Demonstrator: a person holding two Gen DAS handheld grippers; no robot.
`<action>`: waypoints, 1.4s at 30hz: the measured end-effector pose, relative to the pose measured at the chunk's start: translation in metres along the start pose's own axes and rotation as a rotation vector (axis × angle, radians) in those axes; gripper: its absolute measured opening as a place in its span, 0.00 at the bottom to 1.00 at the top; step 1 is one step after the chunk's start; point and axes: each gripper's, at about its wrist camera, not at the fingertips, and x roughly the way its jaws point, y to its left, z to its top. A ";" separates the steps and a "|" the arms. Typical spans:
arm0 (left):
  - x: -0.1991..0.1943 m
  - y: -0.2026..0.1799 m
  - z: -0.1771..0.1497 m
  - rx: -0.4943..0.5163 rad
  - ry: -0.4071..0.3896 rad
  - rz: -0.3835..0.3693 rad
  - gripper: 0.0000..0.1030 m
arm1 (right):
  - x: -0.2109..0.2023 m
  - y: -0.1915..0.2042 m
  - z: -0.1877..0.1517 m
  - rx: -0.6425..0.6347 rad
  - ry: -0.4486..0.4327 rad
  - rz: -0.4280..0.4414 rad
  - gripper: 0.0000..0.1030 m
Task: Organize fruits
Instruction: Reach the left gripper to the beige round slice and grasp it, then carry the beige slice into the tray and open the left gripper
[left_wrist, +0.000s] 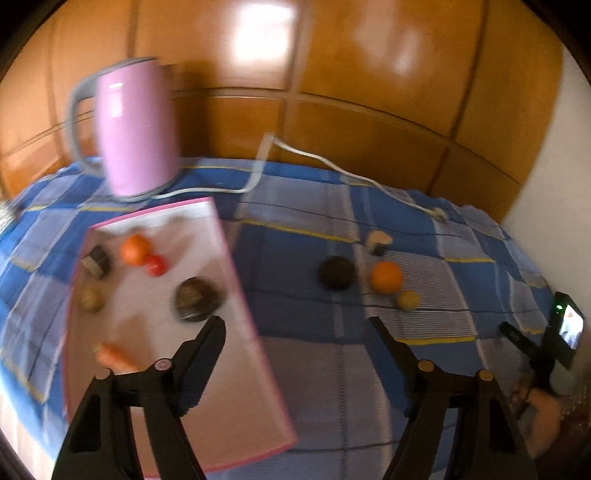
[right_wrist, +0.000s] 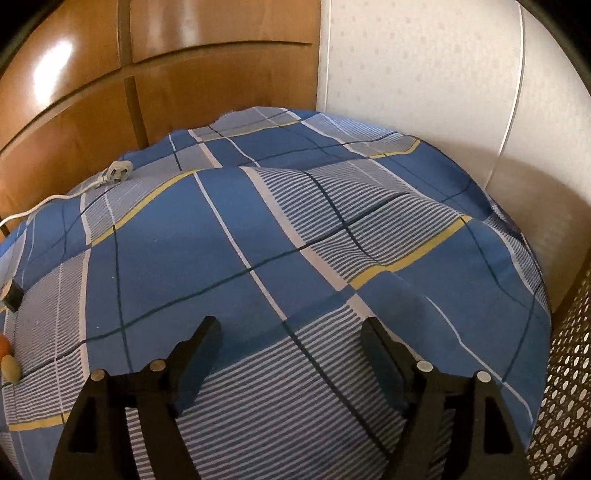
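While both claws gaped empty, the round orange fruit (left_wrist: 386, 277) sat at one o'clock from the left claw (left_wrist: 297, 325), nearer it than the right claw (right_wrist: 291, 328).

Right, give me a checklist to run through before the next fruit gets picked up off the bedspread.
1. Left gripper empty: ok, jaws apart with nothing between them.
2. Right gripper empty: ok, open over bare bedspread.
3. Fruit left to move: ok, an orange, a dark round fruit and a small yellowish fruit lie on the cloth, right of the pink tray.
4. Room on the tray: ok, its near part is bare.
5. Right gripper aimed at fruit: not ok, fruit shows only at the left edge of its view.
6. White cable clear of the fruit: ok, it runs behind them.
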 end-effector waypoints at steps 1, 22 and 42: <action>0.005 -0.006 0.002 0.016 0.012 -0.023 0.66 | 0.000 0.000 -0.001 0.000 -0.001 -0.001 0.78; 0.154 -0.093 0.097 0.144 0.218 -0.156 0.55 | 0.001 -0.002 0.001 -0.006 -0.004 -0.006 0.79; 0.140 -0.070 0.097 0.044 0.191 -0.172 0.29 | 0.002 -0.001 0.001 -0.015 -0.010 -0.011 0.79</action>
